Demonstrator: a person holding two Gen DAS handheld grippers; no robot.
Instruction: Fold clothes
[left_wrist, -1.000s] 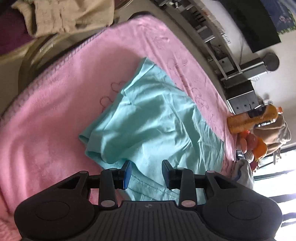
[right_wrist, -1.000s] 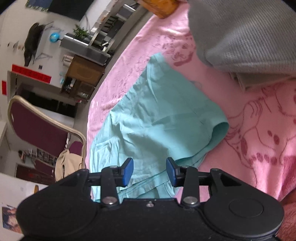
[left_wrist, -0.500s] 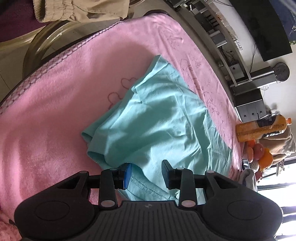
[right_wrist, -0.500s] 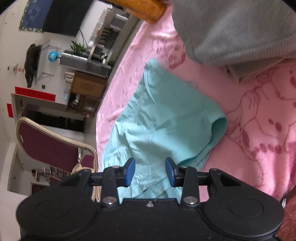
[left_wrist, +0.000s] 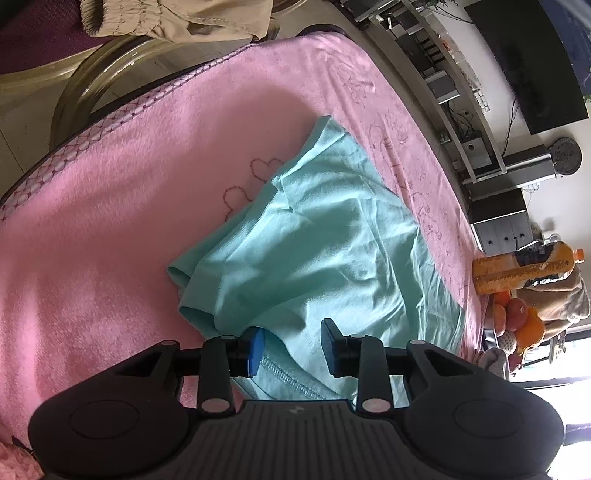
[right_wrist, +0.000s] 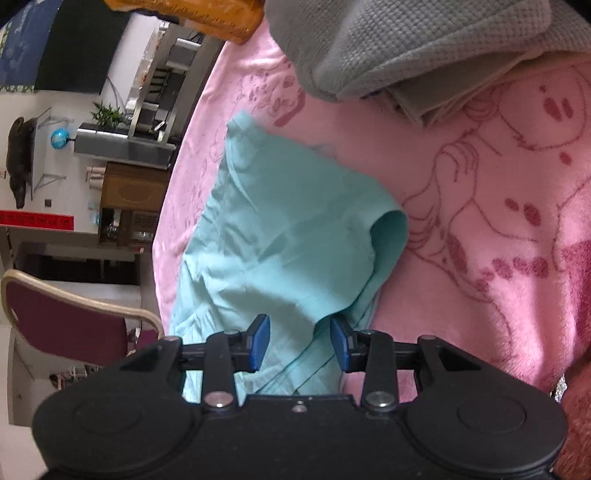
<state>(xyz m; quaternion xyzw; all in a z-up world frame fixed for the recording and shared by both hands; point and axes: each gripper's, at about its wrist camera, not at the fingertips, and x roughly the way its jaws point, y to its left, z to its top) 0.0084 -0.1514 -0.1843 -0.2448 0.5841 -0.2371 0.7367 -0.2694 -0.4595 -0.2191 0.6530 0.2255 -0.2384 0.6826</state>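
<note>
Left gripper (left_wrist: 291, 349) and right gripper (right_wrist: 300, 343), fingers apart, hover over near edge of teal shirt (left_wrist: 317, 251) on pink blanket (left_wrist: 110, 206).

One teal garment (left_wrist: 317, 254), two tongs (left_wrist: 291, 345) (right_wrist: 299, 343)

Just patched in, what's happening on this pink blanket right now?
A person holding two grippers is folding a teal shirt spread on the pink blanket. The left gripper and right gripper both sit open at the shirt's near edge, with cloth between the pads but not clamped. Folded grey clothes lie off to the side.
</note>
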